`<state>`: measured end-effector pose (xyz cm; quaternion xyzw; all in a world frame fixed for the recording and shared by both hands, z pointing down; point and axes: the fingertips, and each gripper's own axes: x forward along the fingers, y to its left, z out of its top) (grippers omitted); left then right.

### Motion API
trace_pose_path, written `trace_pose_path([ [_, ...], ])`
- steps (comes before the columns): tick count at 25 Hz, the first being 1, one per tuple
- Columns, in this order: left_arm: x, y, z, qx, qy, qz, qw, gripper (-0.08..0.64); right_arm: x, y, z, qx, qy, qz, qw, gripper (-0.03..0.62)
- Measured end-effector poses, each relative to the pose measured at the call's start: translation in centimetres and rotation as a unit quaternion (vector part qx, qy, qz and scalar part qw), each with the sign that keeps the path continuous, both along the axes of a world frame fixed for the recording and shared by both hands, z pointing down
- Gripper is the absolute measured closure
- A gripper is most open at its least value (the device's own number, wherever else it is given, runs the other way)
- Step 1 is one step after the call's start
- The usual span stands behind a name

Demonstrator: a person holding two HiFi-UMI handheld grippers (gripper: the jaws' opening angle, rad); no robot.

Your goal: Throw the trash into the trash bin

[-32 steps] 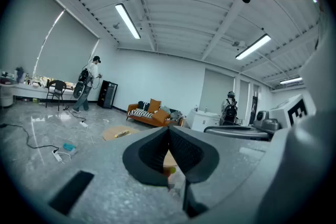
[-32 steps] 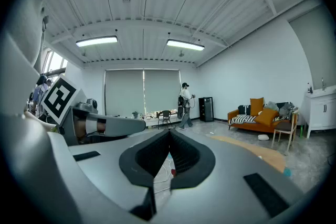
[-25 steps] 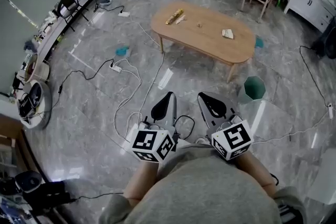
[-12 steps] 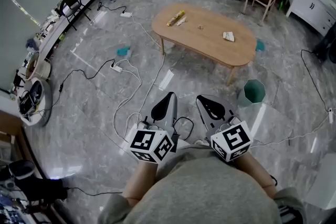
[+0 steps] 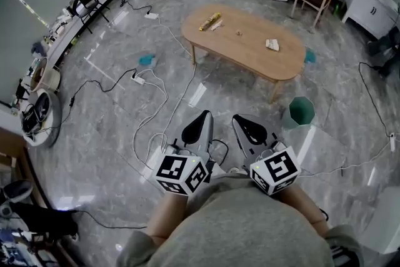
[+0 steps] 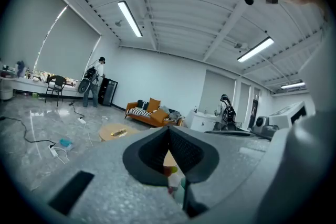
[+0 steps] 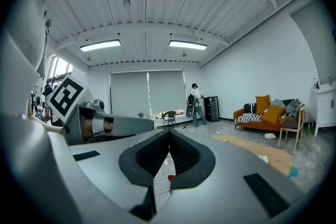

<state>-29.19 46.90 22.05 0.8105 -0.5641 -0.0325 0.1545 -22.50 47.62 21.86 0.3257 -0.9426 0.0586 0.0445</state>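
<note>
Since the trash (image 5: 271, 43) lies on the table (image 5: 240, 54), my left gripper (image 5: 200, 120) and right gripper (image 5: 244, 123) wait well short of it, jaws together and empty.

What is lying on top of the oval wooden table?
On the table: a yellowish wrapper beside a pale scrap, a tiny bit and a crumpled white piece. Nothing covers the tabletop; what they are is unclear.
</note>
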Motion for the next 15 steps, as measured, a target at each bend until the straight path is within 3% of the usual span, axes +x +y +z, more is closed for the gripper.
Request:
trace_pose_path([
  [7, -0.6, -1.2, 0.3, 0.005, 0.006, 0.001, 1.0000, 0.551, 0.0, -0.8, 0.7, -0.004, 0.010, 0.009, 1.000, 0.584],
  [15, -2.3, -3.5, 1.1, -0.008, 0.006, 0.001, 0.9999, 0.551, -1.0, -2.9, 0.4, -0.013, -0.020, 0.003, 1.000, 0.583],
])
